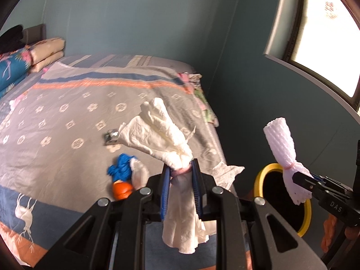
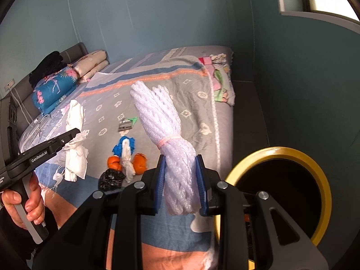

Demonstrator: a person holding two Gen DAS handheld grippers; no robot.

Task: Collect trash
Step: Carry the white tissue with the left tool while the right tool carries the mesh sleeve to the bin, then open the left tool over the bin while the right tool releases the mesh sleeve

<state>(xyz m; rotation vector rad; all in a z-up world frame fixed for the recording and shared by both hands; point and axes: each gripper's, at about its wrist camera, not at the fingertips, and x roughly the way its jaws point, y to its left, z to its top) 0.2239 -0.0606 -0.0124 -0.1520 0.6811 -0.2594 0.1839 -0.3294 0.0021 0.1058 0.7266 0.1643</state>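
My left gripper (image 1: 181,168) is shut on a crumpled white paper towel (image 1: 157,132), held up over the bed; the same left gripper (image 2: 74,135) and paper towel (image 2: 75,157) show at the left of the right wrist view. My right gripper (image 2: 180,159) is shut on a roll of white foam netting (image 2: 162,121) tied with a pink band, close to the yellow-rimmed bin (image 2: 315,168). In the left wrist view the foam netting (image 1: 281,146) hangs over the bin (image 1: 262,180), held by the right gripper (image 1: 299,180).
On the bedspread (image 2: 191,94) lie a blue and white wad (image 2: 124,148), orange peel pieces (image 2: 139,160), a black crumpled bag (image 2: 110,178) and a small wrapper (image 2: 127,123). Pillows (image 2: 90,65) are stacked at the headboard. A person's hand (image 2: 22,204) grips the left handle. A window (image 1: 326,45) is at the right.
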